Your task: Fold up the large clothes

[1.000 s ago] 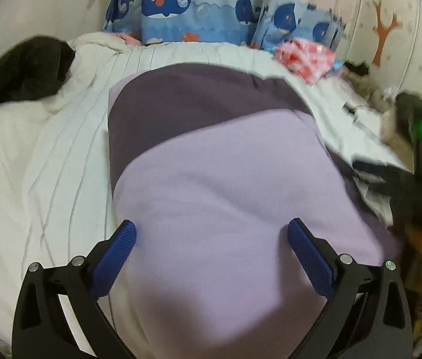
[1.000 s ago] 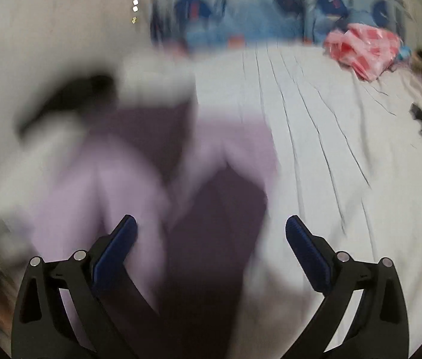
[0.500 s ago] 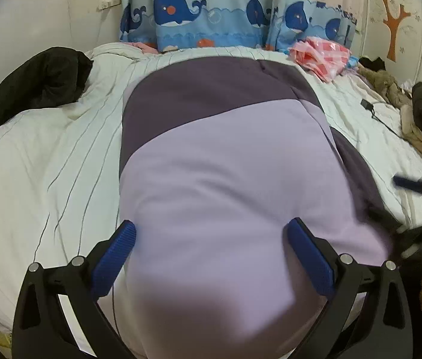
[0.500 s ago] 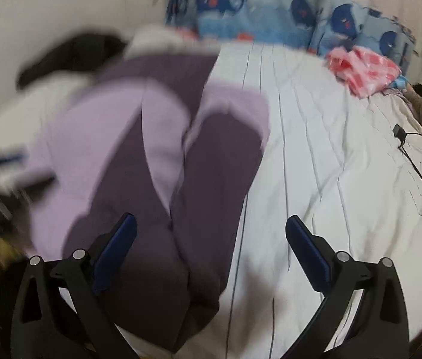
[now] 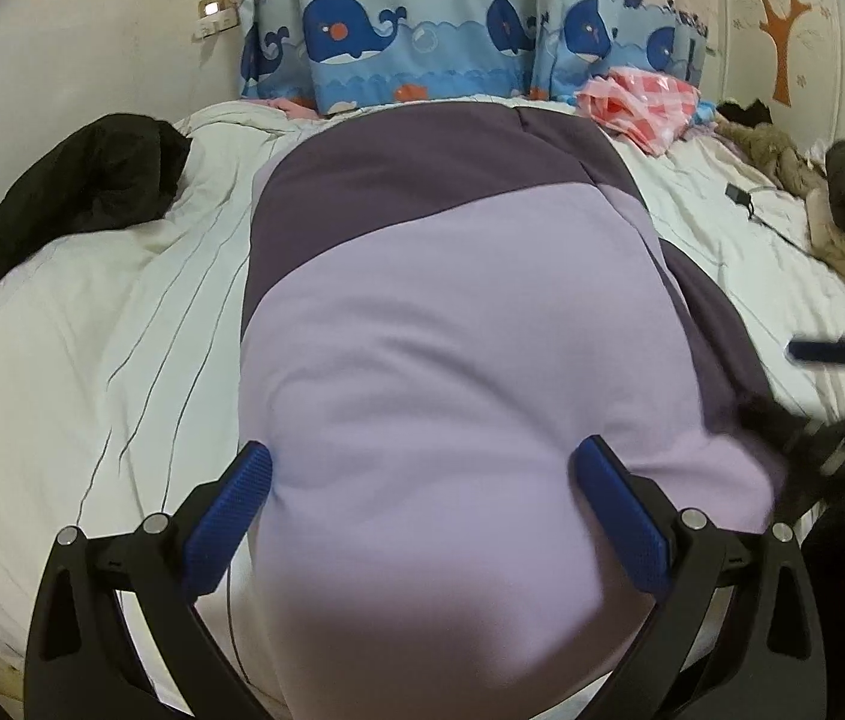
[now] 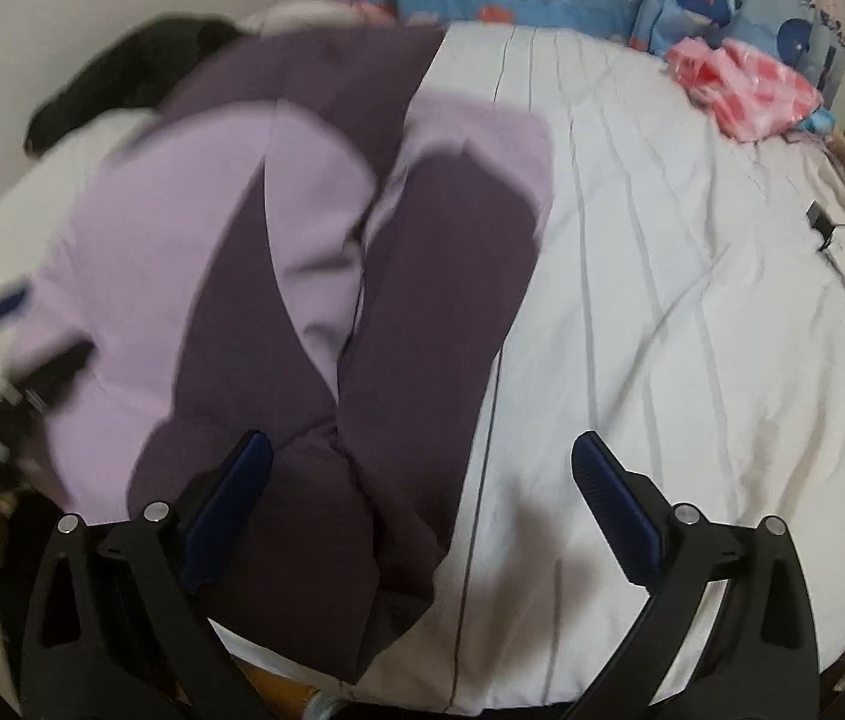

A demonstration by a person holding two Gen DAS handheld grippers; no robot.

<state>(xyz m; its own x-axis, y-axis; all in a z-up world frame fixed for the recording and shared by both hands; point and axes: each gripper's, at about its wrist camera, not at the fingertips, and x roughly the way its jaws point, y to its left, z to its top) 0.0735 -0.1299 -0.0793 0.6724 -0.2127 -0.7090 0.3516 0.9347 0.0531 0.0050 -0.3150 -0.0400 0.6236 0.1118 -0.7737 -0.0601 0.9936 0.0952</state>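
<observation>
A white striped bed cover (image 6: 692, 312) fills most of the right wrist view, and to the right of the garment it lies bare up to a pink checked cloth (image 6: 746, 90) near the whale-print curtain (image 5: 422, 60) at the far edge; a small black charger with its cable (image 6: 821, 222) lies near the right edge of the bed. In the left wrist view a black jacket (image 5: 74, 198) is heaped at the far left corner, and more clothes (image 5: 782, 156) are piled along the right side; the strip of bed cover left of the garment is open.

The purple garment (image 5: 452, 360), pale lilac with dark purple panels, lies spread on the bed, running from the near edge toward the curtain. The left gripper (image 5: 420, 516) has its blue fingers (image 5: 230, 516) set wide apart, holding nothing; the lilac cloth fills the gap between them, though whether they touch it cannot be told. The right gripper (image 6: 422, 504) is likewise spread wide and empty; its left finger (image 6: 224, 516) is over the dark folded sleeves at the near edge of the bed, its right finger over bare cover. The right wrist view is blurred on its left side, where the other gripper shows only as a dark smear.

No containers are in view.
</observation>
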